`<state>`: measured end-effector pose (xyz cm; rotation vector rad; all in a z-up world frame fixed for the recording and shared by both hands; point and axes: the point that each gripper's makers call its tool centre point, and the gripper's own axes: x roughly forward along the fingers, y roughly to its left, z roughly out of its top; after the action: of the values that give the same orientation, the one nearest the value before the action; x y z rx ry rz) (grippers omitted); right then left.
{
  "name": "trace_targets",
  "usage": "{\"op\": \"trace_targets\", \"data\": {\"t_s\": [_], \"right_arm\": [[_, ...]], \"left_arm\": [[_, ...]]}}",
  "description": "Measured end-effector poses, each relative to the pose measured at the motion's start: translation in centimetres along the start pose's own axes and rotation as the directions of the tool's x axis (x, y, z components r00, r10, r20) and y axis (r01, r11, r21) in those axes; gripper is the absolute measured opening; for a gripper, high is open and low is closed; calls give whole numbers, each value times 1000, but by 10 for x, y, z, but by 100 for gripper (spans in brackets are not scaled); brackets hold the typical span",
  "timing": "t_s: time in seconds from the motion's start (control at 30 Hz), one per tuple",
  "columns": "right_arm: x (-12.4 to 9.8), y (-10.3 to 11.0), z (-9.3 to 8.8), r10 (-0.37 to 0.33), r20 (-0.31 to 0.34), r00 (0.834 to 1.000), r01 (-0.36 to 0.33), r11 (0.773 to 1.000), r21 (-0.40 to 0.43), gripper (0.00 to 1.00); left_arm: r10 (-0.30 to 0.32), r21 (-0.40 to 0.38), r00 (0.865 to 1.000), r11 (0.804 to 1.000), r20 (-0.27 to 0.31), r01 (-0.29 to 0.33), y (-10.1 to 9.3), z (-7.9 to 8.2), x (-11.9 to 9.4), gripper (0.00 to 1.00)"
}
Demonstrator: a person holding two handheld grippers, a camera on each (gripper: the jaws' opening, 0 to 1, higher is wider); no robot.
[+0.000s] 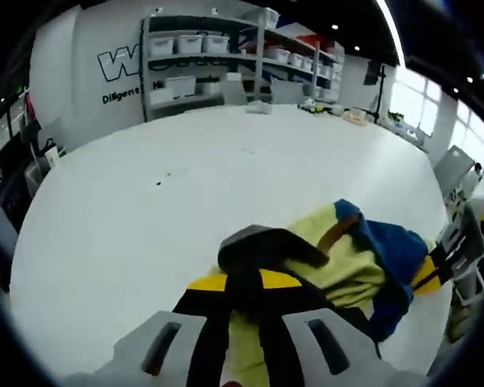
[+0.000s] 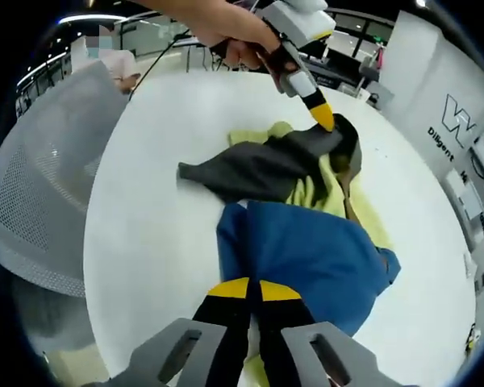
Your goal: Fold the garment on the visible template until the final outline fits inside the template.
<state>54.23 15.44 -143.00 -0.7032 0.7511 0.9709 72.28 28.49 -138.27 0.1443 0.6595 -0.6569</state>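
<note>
A bunched garment (image 1: 343, 262) of yellow-green, blue and dark grey cloth lies on the white table (image 1: 145, 210). My left gripper (image 1: 244, 280) is shut on its dark grey part (image 1: 262, 242). The right gripper's yellow-and-black fingers (image 1: 434, 268) hold the blue end at the right. In the right gripper view, my right gripper (image 2: 248, 289) is shut on the blue panel (image 2: 315, 258). Beyond it, the left gripper (image 2: 324, 121), held by a hand (image 2: 226, 32), pinches the grey part (image 2: 258, 171) over the yellow-green cloth (image 2: 310, 193).
A grey mesh chair (image 2: 40, 201) stands close to the table's edge (image 2: 97, 242). Shelves with white bins (image 1: 202, 56) line the far wall. Small items (image 1: 339, 109) sit at the table's far side. Chairs (image 1: 460, 169) stand by the windows.
</note>
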Motion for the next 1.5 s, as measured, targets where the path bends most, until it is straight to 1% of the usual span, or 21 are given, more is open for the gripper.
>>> {"op": "trace_targets", "data": {"t_s": [0.03, 0.1, 0.2, 0.3, 0.37, 0.43, 0.6, 0.73, 0.83, 0.93, 1.0, 1.07, 1.17, 1.27, 1.37, 1.43, 1.47, 1.5], "right_arm": [[-1, 0, 0, 1, -1, 1000, -1, 1000, 1, 0], [-1, -1, -1, 1, -3, 1000, -1, 1000, -1, 0], [-2, -2, -4, 2, -8, 1000, -2, 1000, 3, 0], [-1, -3, -7, 3, -16, 1000, -3, 1000, 0, 0], [-1, -3, -9, 4, -22, 1000, -4, 1000, -2, 0], [-1, -4, -13, 4, -32, 999, -5, 1000, -1, 0], [-3, -7, -25, -3, -46, 999, 5, 999, 41, 0], [-6, -11, -32, -11, -65, 998, 14, 999, 51, 0], [-7, -14, -33, -16, -62, 998, 21, 996, 87, 0], [-6, -14, -31, -18, -58, 998, 24, 994, 103, 0], [-5, -10, -27, -13, -55, 998, 19, 994, 109, 0], [-3, -5, -23, -8, -53, 999, 13, 995, 99, 0], [0, 2, -13, 8, -40, 999, -4, 994, 105, 0], [0, 8, -7, 19, -29, 999, -17, 996, 85, 0], [0, 6, -5, 19, -18, 1000, -18, 997, 73, 0], [-2, 1, 0, 16, 5, 1000, -16, 996, 87, 0], [-4, -3, 4, 7, 21, 1000, -9, 996, 93, 0], [-7, -7, 7, -1, 33, 999, -2, 995, 98, 0]], "left_arm": [[-2, 3, 1000, 1000, -5, 2, 0, -1, 0, 1], [1, 2, 1000, 1000, -5, -1, 0, -1, -1, 0], [-13, -31, 1000, 999, -10, 13, -4, -3, -5, 0], [-18, -18, 1000, 1000, -14, 18, -7, -5, -12, 0], [-20, 8, 1000, 1000, -17, 20, -7, -7, -18, 0], [-17, 35, 1000, 999, -23, 18, -5, -10, -25, 0], [-15, 38, 999, 999, -31, 16, 5, -16, -40, 0], [-4, 42, 999, 999, -38, 5, 11, -20, -53, 0], [7, 47, 999, 999, -42, -5, 14, -24, -62, 0], [27, 29, 999, 999, -33, -26, 19, -29, -70, 0], [40, 18, 998, 999, -41, -39, 23, -36, -74, 0], [52, 13, 998, 999, -38, -52, 29, -41, -76, 0], [69, -18, 997, 997, -34, -70, 35, -46, -86, 0], [77, -19, 997, 997, -33, -77, 35, -52, -96, 0], [78, -24, 996, 997, -34, -79, 36, -56, -98, 0], [82, -5, 996, 997, -27, -82, 36, -57, -98, 1], [84, 8, 996, 996, -31, -84, 36, -58, -97, 2], [87, 17, 996, 996, -29, -86, 36, -57, -96, 6]]}}
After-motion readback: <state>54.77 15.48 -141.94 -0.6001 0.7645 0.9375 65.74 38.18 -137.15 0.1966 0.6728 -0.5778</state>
